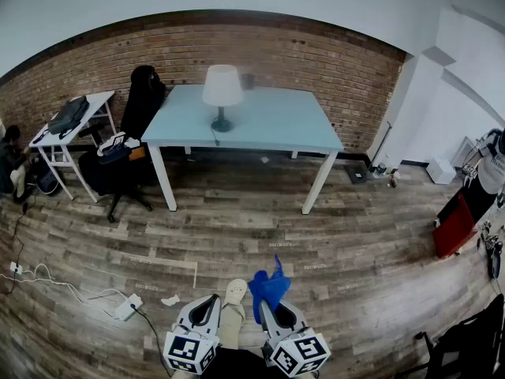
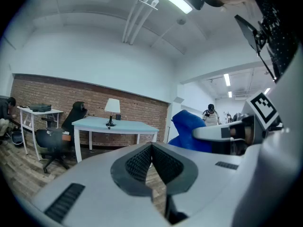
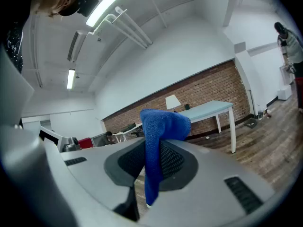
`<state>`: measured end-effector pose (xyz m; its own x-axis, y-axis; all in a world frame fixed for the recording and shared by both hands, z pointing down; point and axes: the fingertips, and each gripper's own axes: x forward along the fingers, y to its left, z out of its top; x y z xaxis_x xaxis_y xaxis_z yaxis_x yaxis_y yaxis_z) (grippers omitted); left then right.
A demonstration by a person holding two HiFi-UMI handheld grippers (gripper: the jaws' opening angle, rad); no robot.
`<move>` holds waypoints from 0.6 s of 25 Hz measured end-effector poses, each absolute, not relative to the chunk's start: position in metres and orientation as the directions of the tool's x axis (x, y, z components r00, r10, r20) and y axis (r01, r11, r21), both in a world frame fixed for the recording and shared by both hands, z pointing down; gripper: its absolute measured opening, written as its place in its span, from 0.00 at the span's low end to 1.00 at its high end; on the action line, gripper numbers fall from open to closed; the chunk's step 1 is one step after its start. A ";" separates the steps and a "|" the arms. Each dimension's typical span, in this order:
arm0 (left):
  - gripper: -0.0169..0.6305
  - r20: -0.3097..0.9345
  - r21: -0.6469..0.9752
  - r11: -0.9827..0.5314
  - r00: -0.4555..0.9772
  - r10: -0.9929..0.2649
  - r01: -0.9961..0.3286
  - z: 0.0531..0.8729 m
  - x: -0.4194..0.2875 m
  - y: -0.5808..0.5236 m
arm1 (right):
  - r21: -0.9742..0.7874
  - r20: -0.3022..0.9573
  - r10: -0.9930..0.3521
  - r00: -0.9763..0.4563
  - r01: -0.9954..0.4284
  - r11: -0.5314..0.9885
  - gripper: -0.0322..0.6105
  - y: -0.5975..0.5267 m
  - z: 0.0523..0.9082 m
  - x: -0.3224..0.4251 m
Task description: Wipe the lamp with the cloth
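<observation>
Cloth is dangling, pinched in my right gripper, left gripper pressing together empty; that thin pinch may be letting it slip before reaching the lamp, upper centre.

Office-type room: brick back wall, wood-plank floor, light-blue bench with table lamp, black office chair, small white bench carrying a bag, power strip on floor, ceiling tube lights.

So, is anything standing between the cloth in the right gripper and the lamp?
Nothing visible does. Only floor lies between the cloth, clamped in the right gripper, and the table bearing the lamp. The office chair stands beside the table, off that line.
</observation>
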<state>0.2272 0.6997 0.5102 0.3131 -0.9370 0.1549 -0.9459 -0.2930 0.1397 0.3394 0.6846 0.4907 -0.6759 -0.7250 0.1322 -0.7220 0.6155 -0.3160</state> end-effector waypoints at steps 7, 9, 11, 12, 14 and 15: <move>0.04 0.157 0.152 -0.288 0.310 -0.938 -0.946 0.510 0.221 0.660 | -0.323 0.146 -0.725 -0.674 -0.725 0.609 0.15 0.644 0.492 0.334; 0.04 0.159 0.157 -0.281 0.305 -0.939 -0.947 0.510 0.218 0.648 | -0.320 0.150 -0.722 -0.675 -0.724 0.611 0.15 0.632 0.491 0.332; 0.04 0.161 0.163 -0.276 0.302 -0.940 -0.947 0.509 0.214 0.634 | -0.317 0.159 -0.719 -0.677 -0.725 0.612 0.15 0.619 0.491 0.329; 0.04 0.162 0.167 -0.274 0.301 -0.940 -0.947 0.509 0.212 0.626 | -0.317 0.164 -0.717 -0.677 -0.725 0.611 0.15 0.612 0.491 0.327; 0.04 0.165 0.176 -0.273 0.302 -0.939 -0.946 0.510 0.209 0.610 | -0.320 0.176 -0.716 -0.676 -0.727 0.608 0.15 0.596 0.493 0.323; 0.04 0.167 0.179 -0.274 0.304 -0.938 -0.945 0.511 0.207 0.601 | -0.321 0.180 -0.715 -0.675 -0.728 0.606 0.15 0.587 0.494 0.320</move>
